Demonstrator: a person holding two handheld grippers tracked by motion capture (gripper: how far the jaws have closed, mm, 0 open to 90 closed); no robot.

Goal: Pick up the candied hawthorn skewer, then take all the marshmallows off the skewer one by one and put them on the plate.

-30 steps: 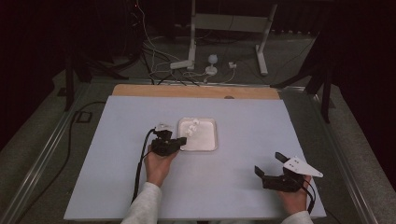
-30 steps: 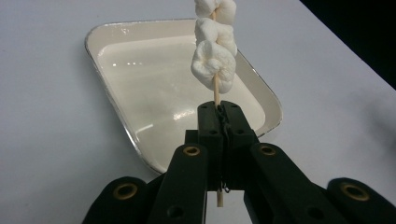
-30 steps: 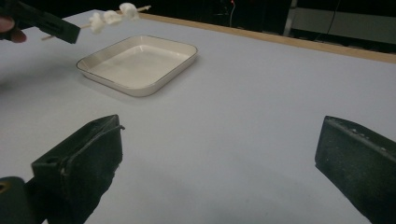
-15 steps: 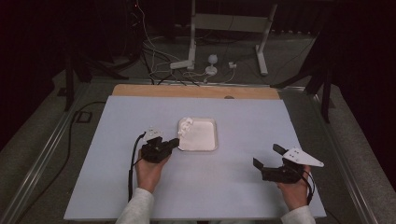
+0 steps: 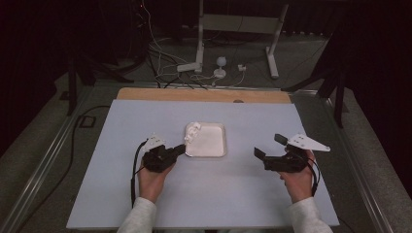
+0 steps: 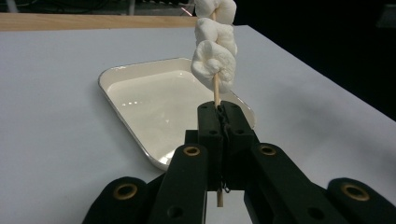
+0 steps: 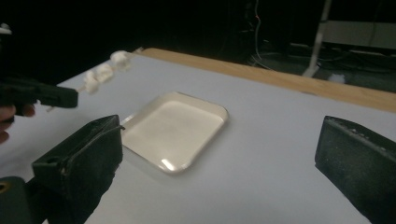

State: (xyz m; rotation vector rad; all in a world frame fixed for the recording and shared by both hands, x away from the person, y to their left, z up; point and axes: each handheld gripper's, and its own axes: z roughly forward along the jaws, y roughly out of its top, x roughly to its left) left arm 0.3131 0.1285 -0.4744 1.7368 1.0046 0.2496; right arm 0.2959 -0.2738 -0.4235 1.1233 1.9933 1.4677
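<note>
Since half a second ago my left tongs [image 5: 179, 150] have swung back toward the tray's near-left corner, and the right tongs [image 5: 266, 147] have shifted only slightly.

Nearest me, the left tongs [image 6: 218, 112] are pressed together on a wooden skewer [image 6: 215, 88]; its lower end is hidden between the jaws, and the top marshmallow [image 6: 215, 9] is cut off by the frame edge. The skewer's long axis runs away from me toward the counter's far edge, with three marshmallows [image 5: 193, 131] over the tray's far-left corner. My right tongs [image 7: 219, 154] are spread wide and hold nothing, near the counter's right edge. The white tray [image 5: 216, 141] lies mid-counter [image 5: 121, 126]. I can read no writing anywhere.
</note>
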